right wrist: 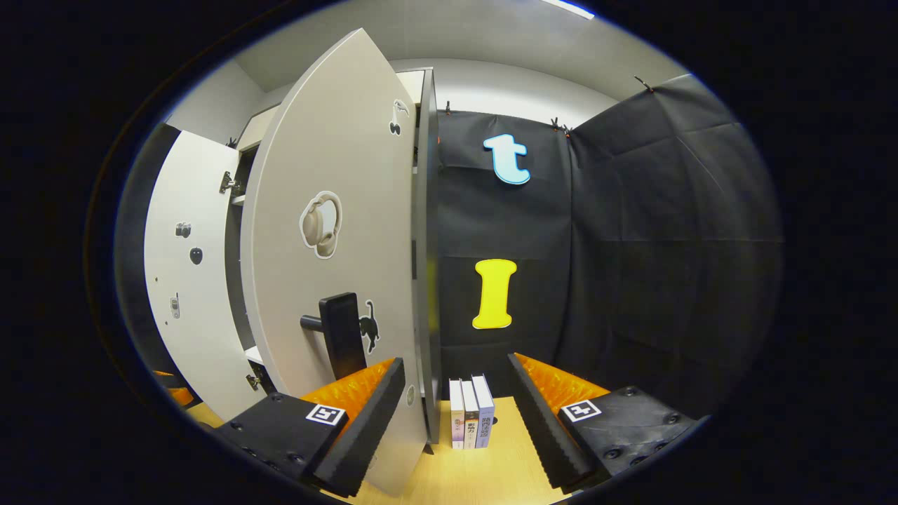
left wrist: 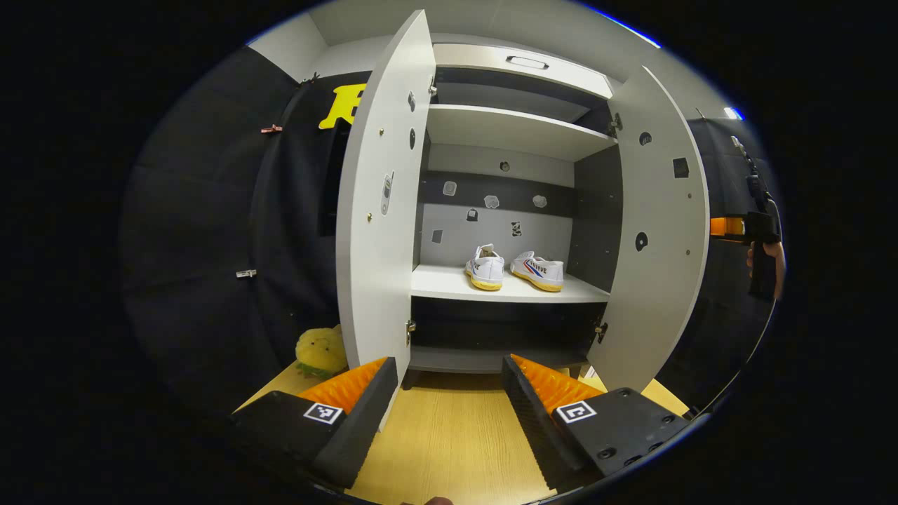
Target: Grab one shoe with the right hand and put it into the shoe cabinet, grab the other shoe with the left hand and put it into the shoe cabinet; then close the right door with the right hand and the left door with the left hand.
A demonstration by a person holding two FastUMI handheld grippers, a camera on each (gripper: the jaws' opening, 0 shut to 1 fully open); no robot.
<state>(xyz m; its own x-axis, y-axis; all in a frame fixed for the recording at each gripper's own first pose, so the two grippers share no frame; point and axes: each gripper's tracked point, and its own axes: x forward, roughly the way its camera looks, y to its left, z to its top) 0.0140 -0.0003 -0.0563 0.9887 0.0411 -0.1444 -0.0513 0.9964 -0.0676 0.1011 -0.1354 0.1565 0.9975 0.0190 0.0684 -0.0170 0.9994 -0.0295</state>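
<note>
Both shoes already sit side by side on the shoe cabinet shelf, while the right door and left door stand open, each gripper's jaws wide and empty.

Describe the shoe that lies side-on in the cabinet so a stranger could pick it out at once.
Look into the open white cabinet, at its lower shelf. Two white shoes with yellow soles sit there side by side. The wanted one is the right-hand shoe, showing its side with coloured stripes; its neighbour shows one end instead.
</note>
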